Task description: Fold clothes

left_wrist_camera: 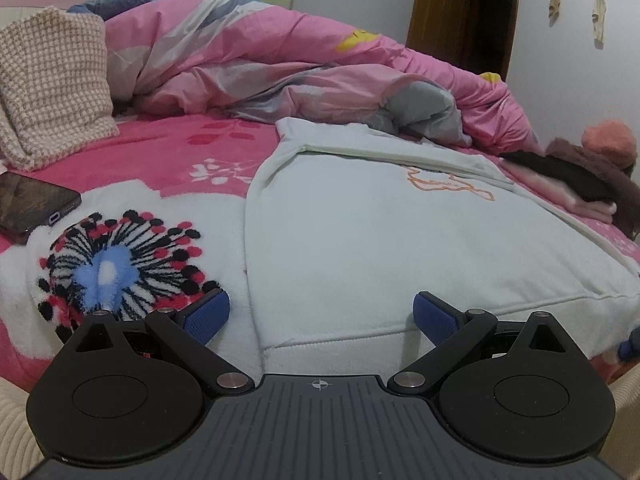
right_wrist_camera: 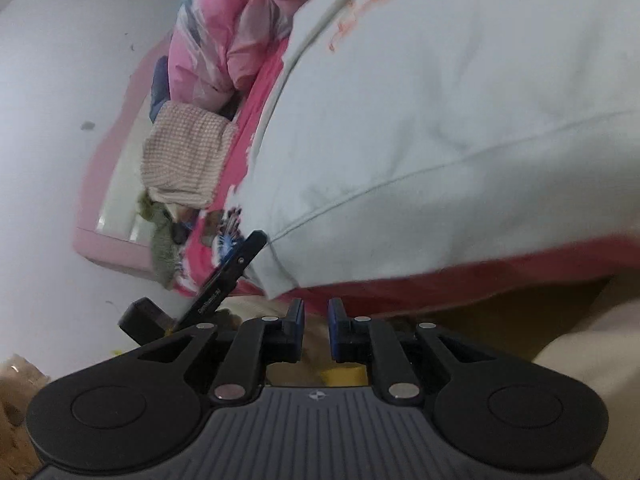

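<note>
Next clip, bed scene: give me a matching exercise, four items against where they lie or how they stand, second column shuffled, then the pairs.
Items
1. white sweatshirt
2. phone
3. checked cushion
4. left gripper

Place or state
A. at the left edge of the left wrist view, flat on the bedspread
B. jaws wide open, over the garment's near hem
C. spread flat across the middle of the bed
D. propped at the far left, beside the pink duvet

Pairs: 1-C, 2-A, 3-D, 4-B
</note>
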Tool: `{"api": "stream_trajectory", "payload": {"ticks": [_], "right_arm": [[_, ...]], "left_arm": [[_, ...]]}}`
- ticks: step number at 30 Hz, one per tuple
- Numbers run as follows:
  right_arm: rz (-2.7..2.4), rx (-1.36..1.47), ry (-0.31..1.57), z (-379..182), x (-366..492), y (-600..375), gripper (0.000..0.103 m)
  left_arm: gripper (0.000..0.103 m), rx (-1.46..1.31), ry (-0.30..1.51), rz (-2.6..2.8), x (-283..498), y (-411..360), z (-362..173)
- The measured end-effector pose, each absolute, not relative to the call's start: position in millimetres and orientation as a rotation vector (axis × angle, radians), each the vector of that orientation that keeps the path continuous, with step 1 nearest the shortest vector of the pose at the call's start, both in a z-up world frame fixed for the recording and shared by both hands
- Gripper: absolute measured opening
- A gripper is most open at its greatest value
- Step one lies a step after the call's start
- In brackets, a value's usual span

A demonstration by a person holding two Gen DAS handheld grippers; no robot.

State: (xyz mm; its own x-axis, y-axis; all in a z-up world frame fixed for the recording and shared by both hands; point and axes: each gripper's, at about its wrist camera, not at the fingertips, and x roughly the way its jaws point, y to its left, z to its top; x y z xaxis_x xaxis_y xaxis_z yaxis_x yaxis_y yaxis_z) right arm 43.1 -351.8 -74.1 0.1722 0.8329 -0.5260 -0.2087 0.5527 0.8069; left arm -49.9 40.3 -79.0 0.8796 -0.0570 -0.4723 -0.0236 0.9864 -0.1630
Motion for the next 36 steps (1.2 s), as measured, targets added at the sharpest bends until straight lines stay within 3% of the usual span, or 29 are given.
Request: {"api": "stream_trajectory", "payload": {"ticks": [7,12,15,17,21,26,36], "right_arm": [[0.342,0.552,0.889,-49.4,120.5,-411.2,0.014],[0.465,0.528,0.977,-72.5,105.0,-385.7,0.014],[0.756,0.576,1.143,-75.3,51.0,-362.6,0.029],[0.904,0.551,1.242,-75.8,19.2,-347.1,0.028],[0.841,0.385,1.102,-43.4,14.8,-345.0,0.029],[0.454,0.273,0.851,-20.4,81.5,-366.8,0.030],[0.408,-0.211,0.745,-41.2,43.9,-316.9,0.028]], "left_arm": [[0.099,-0.173,0.471,-0.017,-56.8,40.5,-74.0],[0.099,-0.177,0.469,-0.009,-56.3,44.5,-75.1],[0.099,-0.201,0.472,-0.009,-52.9,50.0,-77.6],[0.099,-0.207,0.474,-0.011,-50.3,51.6,-79.2],[0.100,-0.204,0.470,-0.015,-50.4,50.7,-80.3],[0.100,-0.201,0.460,-0.009,-55.2,50.7,-77.9],[0.100,-0.192,0.468,0.001,-53.4,53.7,-80.2]]}}
